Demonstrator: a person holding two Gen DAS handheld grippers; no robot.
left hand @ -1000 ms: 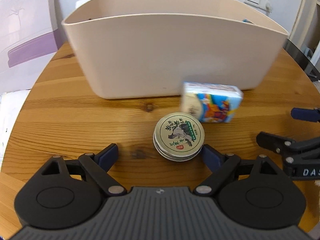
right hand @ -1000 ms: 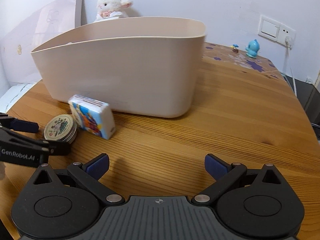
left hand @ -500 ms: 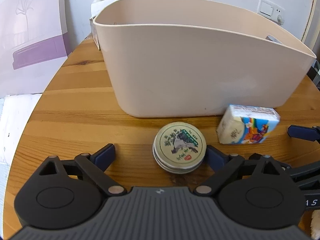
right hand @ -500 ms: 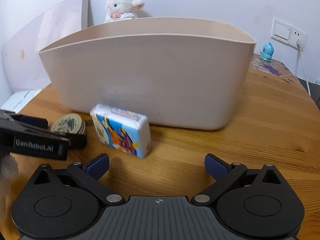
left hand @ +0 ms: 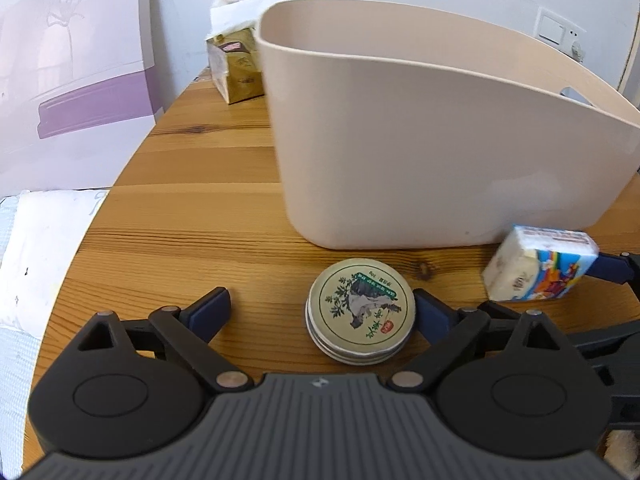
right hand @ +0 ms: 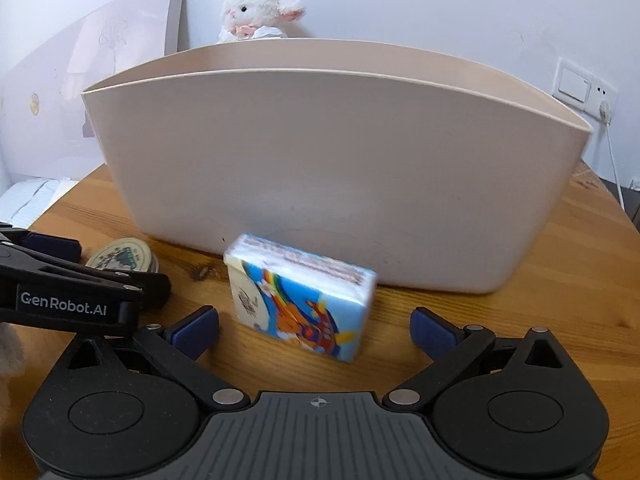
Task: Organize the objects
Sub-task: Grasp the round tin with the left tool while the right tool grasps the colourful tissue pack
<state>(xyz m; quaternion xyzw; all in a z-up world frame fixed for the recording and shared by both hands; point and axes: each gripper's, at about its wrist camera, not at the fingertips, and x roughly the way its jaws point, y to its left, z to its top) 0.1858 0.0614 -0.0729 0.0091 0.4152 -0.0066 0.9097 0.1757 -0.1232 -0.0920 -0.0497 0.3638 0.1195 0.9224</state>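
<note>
The left gripper [left hand: 322, 312] is spread wide around a round balm tin [left hand: 360, 310] whose printed lid only its own view shows clearly; its right finger touches the tin. The right gripper [right hand: 314, 326], likewise spread, frames a colourful tissue pack [right hand: 300, 296] without touching it. Both objects lie on the wooden table [right hand: 540, 272] before a beige plastic tub [right hand: 320, 168]; a plush lamb [right hand: 258, 12] sits behind it by the white wall.
</note>
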